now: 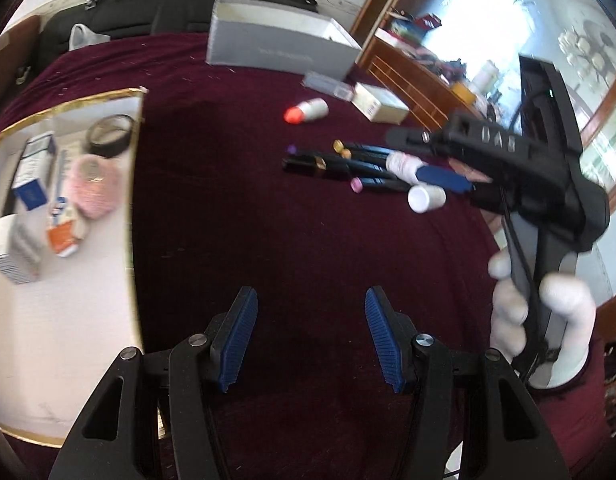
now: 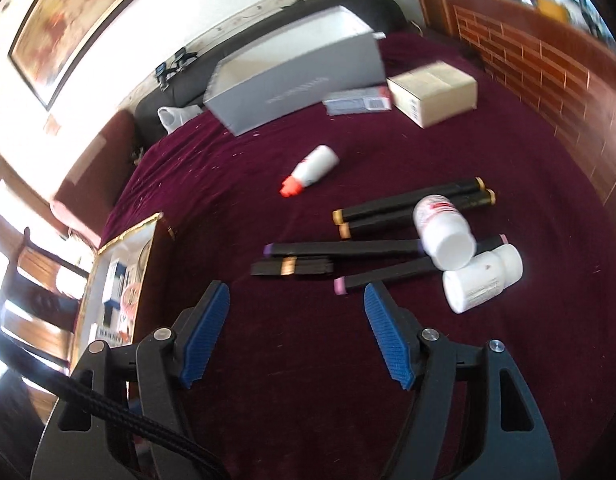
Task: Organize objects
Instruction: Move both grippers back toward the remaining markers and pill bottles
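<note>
Markers first, from the left wrist view: a loose bundle of black markers (image 1: 360, 164) lies toward the right side of the maroon bed cover (image 1: 268, 240), with two white pill bottles (image 1: 426, 199) resting against and on them. They look light, stiff and round, so likely to roll; my call is a pinch across the middle of one barrel, not at the coloured caps. The bottles look smooth plastic, probably slippery, and best taken across the body. The left gripper (image 1: 311, 334) hangs over bare cover, blue pads spread wide and holding nothing, well short of the bundle. At the left edge sits the gold-rimmed tray (image 1: 138, 200), already holding small boxes and a pink fluffy item. The right gripper's body (image 1: 528, 168), in a white-gloved hand (image 1: 544, 316), hangs above the markers' right end.

Over to the right wrist view: the right gripper (image 2: 296, 334) is spread too, nothing between its pads. The pink-capped marker (image 2: 382, 278) lies just beyond its right fingertip, the nearest candidate. A short black tube with a gold band (image 2: 292, 267) lies just ahead, between the fingers' line. A red-capped white bottle (image 2: 312, 170) lies alone on its side farther up the cover, and a grey box (image 2: 300, 76) and a tan carton (image 2: 432, 92) sit at the far edge.
</note>
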Motion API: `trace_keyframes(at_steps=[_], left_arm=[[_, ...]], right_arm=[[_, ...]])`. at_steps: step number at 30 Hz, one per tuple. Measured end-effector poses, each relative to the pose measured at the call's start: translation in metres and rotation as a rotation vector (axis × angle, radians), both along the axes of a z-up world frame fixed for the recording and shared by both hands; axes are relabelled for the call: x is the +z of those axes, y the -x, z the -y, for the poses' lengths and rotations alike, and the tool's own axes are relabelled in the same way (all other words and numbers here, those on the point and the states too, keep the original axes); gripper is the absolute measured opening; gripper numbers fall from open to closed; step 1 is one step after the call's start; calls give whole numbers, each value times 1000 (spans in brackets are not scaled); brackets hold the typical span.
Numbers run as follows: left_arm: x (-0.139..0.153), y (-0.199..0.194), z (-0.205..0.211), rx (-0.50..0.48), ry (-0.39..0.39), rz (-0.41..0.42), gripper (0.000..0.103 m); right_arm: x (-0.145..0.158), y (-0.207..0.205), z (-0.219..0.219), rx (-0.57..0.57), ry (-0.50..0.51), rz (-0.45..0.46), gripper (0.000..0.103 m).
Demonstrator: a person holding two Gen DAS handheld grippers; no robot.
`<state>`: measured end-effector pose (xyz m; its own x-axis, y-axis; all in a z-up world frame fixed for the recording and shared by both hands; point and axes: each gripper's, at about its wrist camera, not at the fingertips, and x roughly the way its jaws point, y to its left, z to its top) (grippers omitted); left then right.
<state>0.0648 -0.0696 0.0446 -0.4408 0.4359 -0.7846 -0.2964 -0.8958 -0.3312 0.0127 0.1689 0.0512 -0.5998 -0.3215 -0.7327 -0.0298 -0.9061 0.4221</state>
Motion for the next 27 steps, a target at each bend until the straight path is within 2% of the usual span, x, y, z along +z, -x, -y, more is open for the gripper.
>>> trace_keyframes(at_steps=[4,7,12,14,17,20,22,25,27], left_arm=[[-22,7,-16,-14,31,29,50],[-34,11,-21,-13,47,54,50],[-36,7,-18,-22,38,5,51],[-37,6,-16,-26,6,-6,56],[-36,2,-12,-23,-24,-30,57],[-36,3,-12,-26,-35,-30,59],[-37,4,-13,-31,-49,-32,61],[-36,4,-15,-39,-54,-36,66],[-36,4,-15,-43,-58,-36,67]], right_arm=[[-15,23,-15,10,66,41,70],[-25,45,-19,3,64,64,70],[-42,74,-21,14,50,107,71],[-43,80,-18,23,56,104,74],[-51,85,-10,85,142,150,74],[-64,78,12,222,254,250,75],[-60,68,22,280,267,257,75],[-42,56,24,259,178,187,75],[-34,55,27,201,24,157,75]])
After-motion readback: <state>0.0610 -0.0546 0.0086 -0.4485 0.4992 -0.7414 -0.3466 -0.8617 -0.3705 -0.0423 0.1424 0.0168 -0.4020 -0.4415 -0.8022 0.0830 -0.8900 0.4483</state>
